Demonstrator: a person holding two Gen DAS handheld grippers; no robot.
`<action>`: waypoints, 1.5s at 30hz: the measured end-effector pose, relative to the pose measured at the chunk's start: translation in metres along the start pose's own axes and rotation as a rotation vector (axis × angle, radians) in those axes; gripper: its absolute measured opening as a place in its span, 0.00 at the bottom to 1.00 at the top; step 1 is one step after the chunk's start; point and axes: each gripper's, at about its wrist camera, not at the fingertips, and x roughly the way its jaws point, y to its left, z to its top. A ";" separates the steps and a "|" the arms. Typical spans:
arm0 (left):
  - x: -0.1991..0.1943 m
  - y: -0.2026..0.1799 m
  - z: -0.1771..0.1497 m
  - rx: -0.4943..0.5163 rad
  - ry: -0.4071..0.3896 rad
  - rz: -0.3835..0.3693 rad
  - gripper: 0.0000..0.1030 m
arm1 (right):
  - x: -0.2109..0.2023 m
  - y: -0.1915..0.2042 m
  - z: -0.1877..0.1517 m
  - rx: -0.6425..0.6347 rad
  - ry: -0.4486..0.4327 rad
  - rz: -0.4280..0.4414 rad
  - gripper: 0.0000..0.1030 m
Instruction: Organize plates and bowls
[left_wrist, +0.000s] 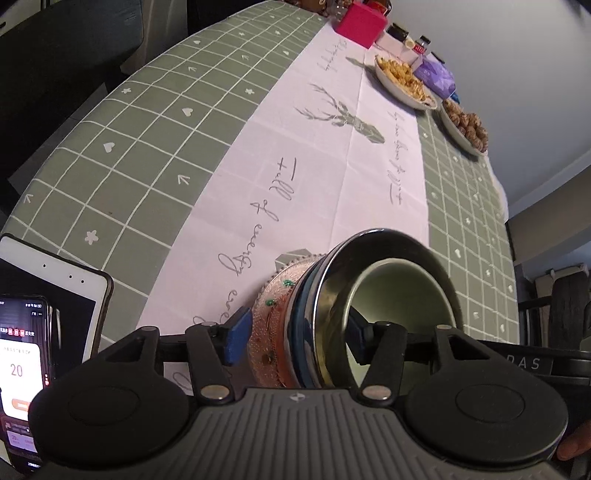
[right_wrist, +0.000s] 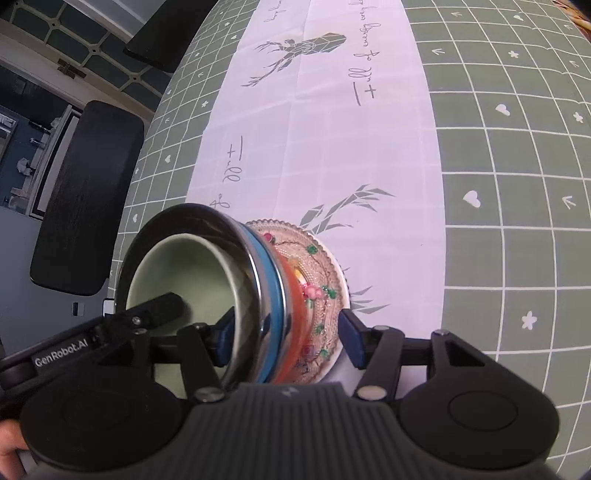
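In the left wrist view, the left gripper (left_wrist: 293, 341) straddles the nested stack's rim, the blue pads apparently clear of it: steel bowl (left_wrist: 373, 251), green bowl (left_wrist: 402, 291), patterned plate (left_wrist: 275, 306) beneath. In the right wrist view, the right gripper (right_wrist: 286, 339) likewise brackets the opposite rim, loosely. Stacking looks finished; next, back both grippers straight off without nudging it.

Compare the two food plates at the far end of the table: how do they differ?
The nearer plate holds round brown pieces; the farther plate holds pale yellow strips. The nearer plate sits on green checked cloth; the farther plate lies partly on the white runner. Both are pale, shallow and full.
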 end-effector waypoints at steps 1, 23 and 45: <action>-0.004 0.001 0.000 -0.010 -0.013 -0.012 0.62 | -0.003 0.001 0.000 -0.007 -0.010 0.003 0.55; -0.133 -0.093 -0.123 0.503 -0.850 0.006 0.76 | -0.151 0.031 -0.128 -0.564 -0.779 -0.199 0.93; -0.031 -0.059 -0.195 0.530 -0.590 0.080 0.92 | -0.086 -0.063 -0.208 -0.192 -0.853 -0.245 0.95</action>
